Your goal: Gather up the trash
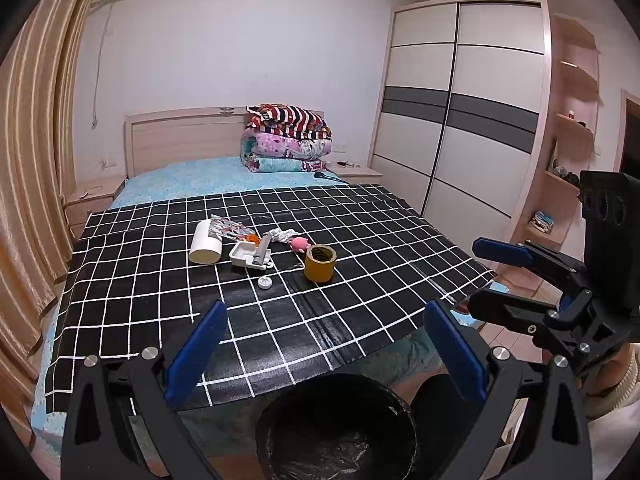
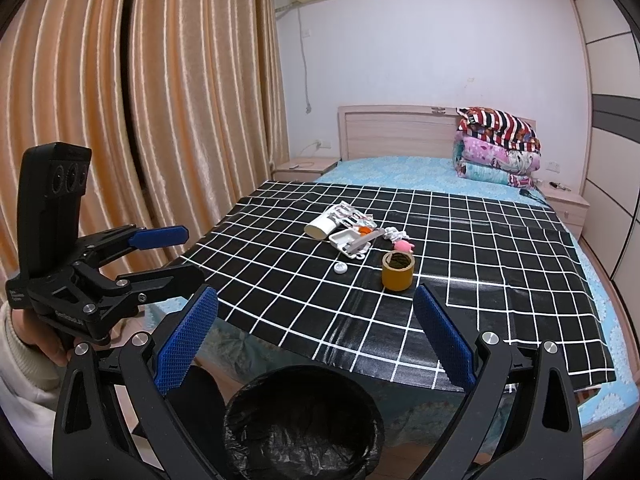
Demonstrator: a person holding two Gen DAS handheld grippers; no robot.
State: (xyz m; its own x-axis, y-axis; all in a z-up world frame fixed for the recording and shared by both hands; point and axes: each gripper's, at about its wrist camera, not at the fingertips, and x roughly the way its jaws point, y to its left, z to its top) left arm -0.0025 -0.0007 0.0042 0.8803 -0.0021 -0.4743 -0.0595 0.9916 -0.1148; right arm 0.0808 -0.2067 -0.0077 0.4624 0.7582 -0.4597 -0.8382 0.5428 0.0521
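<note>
A cluster of items lies on the black checked cloth on the bed: a white cylinder, a crumpled foil wrapper, a white tray-like box, a small white cap, a yellow tape roll, a pink toy and a white rag. The same cluster shows in the right wrist view, with the tape roll nearest. A black-lined trash bin stands below the bed's near edge. My left gripper and right gripper are open, empty, above the bin.
Folded quilts lie at the headboard. A wardrobe stands right, curtains left, nightstands at both sides of the bed. The right gripper also shows in the left wrist view, the left gripper in the right wrist view.
</note>
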